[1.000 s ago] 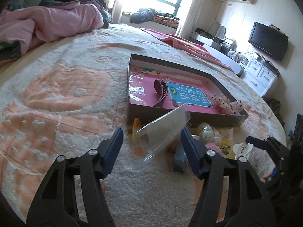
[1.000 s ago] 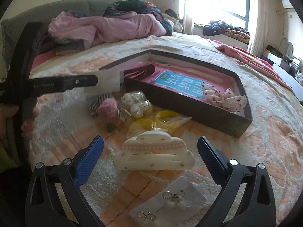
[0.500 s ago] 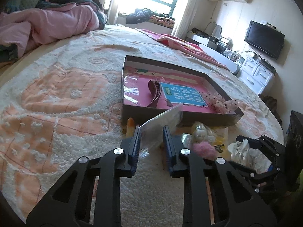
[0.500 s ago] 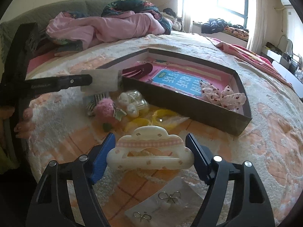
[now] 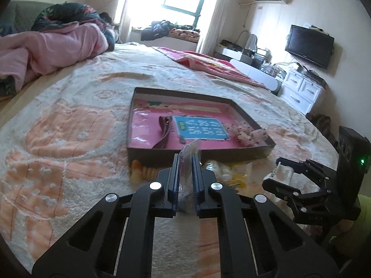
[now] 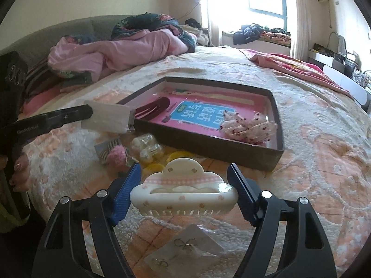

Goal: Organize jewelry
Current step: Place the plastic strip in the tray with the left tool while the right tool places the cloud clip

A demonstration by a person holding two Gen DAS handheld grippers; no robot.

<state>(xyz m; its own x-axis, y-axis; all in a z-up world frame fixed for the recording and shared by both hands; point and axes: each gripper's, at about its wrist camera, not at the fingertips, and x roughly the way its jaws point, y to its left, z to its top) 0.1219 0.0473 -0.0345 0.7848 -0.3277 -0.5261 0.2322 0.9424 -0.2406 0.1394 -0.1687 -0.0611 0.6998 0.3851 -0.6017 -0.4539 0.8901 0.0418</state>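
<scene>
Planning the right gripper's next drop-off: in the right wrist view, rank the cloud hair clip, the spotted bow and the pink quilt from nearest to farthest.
1. Cloud hair clip: between the right gripper's fingers.
2. Spotted bow: inside the box, right side.
3. Pink quilt: far back left, on the bed.

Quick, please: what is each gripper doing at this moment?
Left gripper: closed on the clear plastic packet.
Right gripper: closed on the cloud-shaped hair claw clip.

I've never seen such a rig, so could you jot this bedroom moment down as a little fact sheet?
Setting: patterned bedspread
Left gripper: shut on a clear plastic packet, its jaws just closed
Right gripper: pads pressed on a white cloud-shaped hair claw
Tray: holds a dark red clip, a blue card, a spotted bow
Loose: earring packet
</scene>
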